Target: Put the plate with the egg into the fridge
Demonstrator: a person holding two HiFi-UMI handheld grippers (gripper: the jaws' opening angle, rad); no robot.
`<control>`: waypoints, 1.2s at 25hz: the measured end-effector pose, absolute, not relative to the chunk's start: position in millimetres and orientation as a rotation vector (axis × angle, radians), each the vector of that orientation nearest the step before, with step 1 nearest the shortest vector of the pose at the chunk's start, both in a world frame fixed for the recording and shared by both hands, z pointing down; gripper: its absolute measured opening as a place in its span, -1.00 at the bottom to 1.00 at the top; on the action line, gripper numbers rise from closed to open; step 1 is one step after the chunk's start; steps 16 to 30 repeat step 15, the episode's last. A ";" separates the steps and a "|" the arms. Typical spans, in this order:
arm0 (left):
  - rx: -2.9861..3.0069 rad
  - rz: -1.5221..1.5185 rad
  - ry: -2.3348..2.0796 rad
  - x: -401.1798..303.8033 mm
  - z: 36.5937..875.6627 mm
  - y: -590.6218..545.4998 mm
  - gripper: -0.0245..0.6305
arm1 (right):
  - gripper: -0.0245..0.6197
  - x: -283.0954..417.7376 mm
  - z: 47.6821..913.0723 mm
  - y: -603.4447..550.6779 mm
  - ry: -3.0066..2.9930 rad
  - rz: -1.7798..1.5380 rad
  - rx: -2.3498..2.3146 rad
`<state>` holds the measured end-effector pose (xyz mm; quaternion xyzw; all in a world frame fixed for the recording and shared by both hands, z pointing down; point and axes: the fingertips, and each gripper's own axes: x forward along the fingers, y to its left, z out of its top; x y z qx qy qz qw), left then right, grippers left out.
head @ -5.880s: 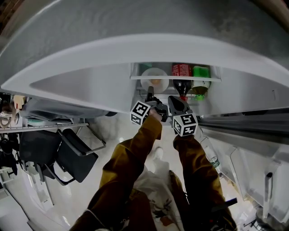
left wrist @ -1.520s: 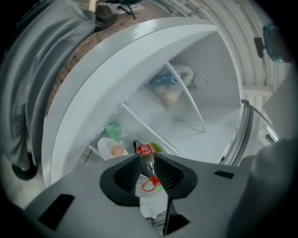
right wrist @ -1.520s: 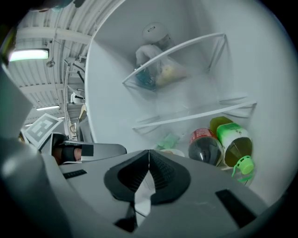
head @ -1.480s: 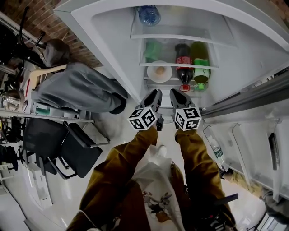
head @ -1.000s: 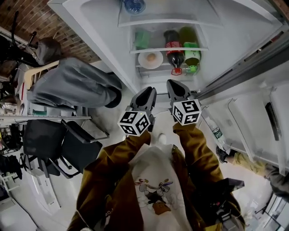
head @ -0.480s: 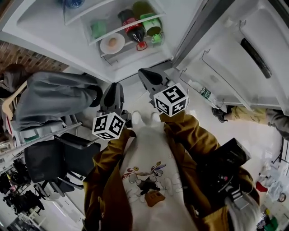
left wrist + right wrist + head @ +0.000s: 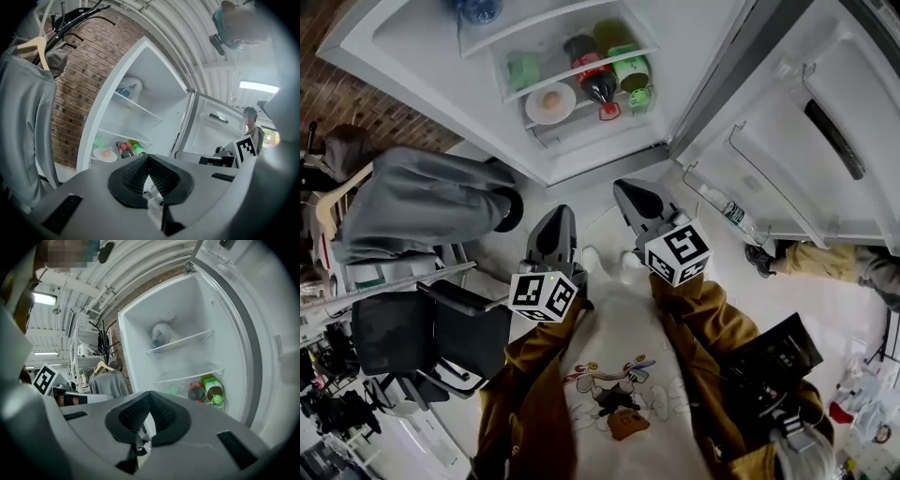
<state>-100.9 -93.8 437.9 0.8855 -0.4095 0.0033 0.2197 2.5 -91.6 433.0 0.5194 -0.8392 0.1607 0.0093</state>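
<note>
Fingers on my left gripper have just been closing, now together on nothing; right gripper fingers together, empty; plate with egg sits on fridge shelf, well apart from both

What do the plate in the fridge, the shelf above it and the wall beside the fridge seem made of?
Plate: white, smooth, faintly shiny; ceramic or plastic, I cannot tell. Shelf: see-through, so glass or clear plastic. Wall: red brick, matt, with pale mortar lines.
</note>
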 end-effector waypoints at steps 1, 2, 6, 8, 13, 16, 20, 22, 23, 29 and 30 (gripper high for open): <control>2.454 0.013 -1.125 -101.2 437.5 -89.8 -0.90 | -0.91 2.4 433.0 -87.6 -2.617 0.498 1.625; 2.453 0.014 -1.121 -101.6 437.6 -85.7 -0.90 | -0.91 2.1 433.4 -84.1 -2.611 0.493 1.627; 2.427 0.009 -1.082 -99.9 442.1 -66.5 -0.90 | -0.91 2.4 432.7 -76.4 -2.590 0.483 1.650; 2.421 0.014 -1.055 -98.1 445.5 -58.5 -0.90 | -0.91 1.3 428.8 -77.3 -2.587 0.463 1.661; 2.424 0.017 -1.022 -107.0 445.8 -56.1 -0.90 | -0.91 -7.7 418.1 -76.6 -2.581 0.419 1.683; 2.421 0.012 -1.019 -113.8 444.7 -57.5 -0.90 | -0.91 -11.8 414.7 -76.5 -2.574 0.400 1.692; 2.421 0.012 -1.019 -113.8 444.7 -57.5 -0.90 | -0.91 -11.8 414.7 -76.5 -2.574 0.400 1.692; 2.421 0.012 -1.019 -113.8 444.7 -57.5 -0.90 | -0.91 -11.8 414.7 -76.5 -2.574 0.400 1.692; 2.421 0.012 -1.019 -113.8 444.7 -57.5 -0.90 | -0.91 -11.8 414.7 -76.5 -2.574 0.400 1.692; 2.421 0.012 -1.019 -113.8 444.7 -57.5 -0.90 | -0.91 -11.8 414.7 -76.5 -2.574 0.400 1.692; 2.421 0.012 -1.019 -113.8 444.7 -57.5 -0.90 | -0.91 -11.8 414.7 -76.5 -2.574 0.400 1.692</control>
